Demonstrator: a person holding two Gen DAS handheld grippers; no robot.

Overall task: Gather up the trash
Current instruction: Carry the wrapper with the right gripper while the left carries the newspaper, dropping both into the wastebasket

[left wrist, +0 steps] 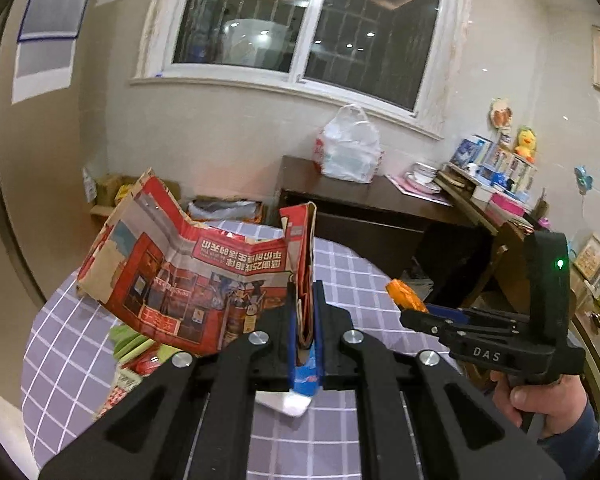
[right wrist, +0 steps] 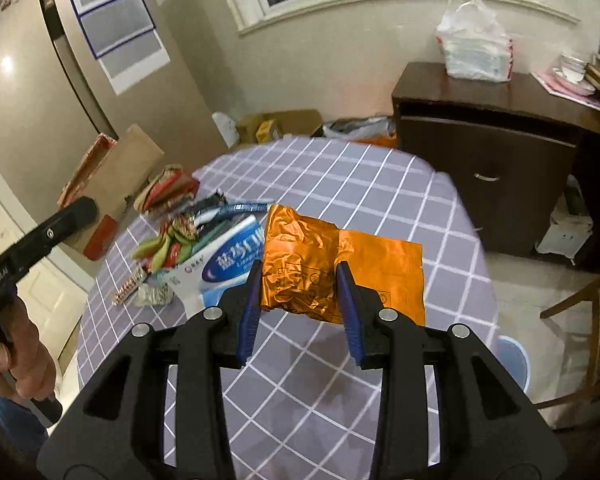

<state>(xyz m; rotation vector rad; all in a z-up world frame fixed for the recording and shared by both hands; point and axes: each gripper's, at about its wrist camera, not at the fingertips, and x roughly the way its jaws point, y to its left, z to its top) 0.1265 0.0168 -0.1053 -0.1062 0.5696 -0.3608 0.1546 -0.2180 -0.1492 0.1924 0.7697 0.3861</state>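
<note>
My left gripper (left wrist: 306, 312) is shut on a folded red printed paper bag (left wrist: 188, 276), which hangs up and to the left above the purple checked table (left wrist: 352, 280). In the right wrist view the bag shows its brown side (right wrist: 120, 168) at the far left. My right gripper (right wrist: 300, 292) is shut on a crumpled orange foil wrapper (right wrist: 300, 260), held just above the table (right wrist: 340, 184). A pile of trash lies on the table's left side: a blue-and-white packet (right wrist: 228, 264), green wrappers (right wrist: 156, 248) and small scraps (right wrist: 152, 294).
A dark wooden cabinet (right wrist: 488, 152) stands behind the table on the right with a white plastic bag (right wrist: 476, 40) on top. A pale blue bin (right wrist: 514, 360) sits on the floor by the table's right edge, beside a wooden chair (right wrist: 580, 308). Boxes (right wrist: 276, 124) lie under the window.
</note>
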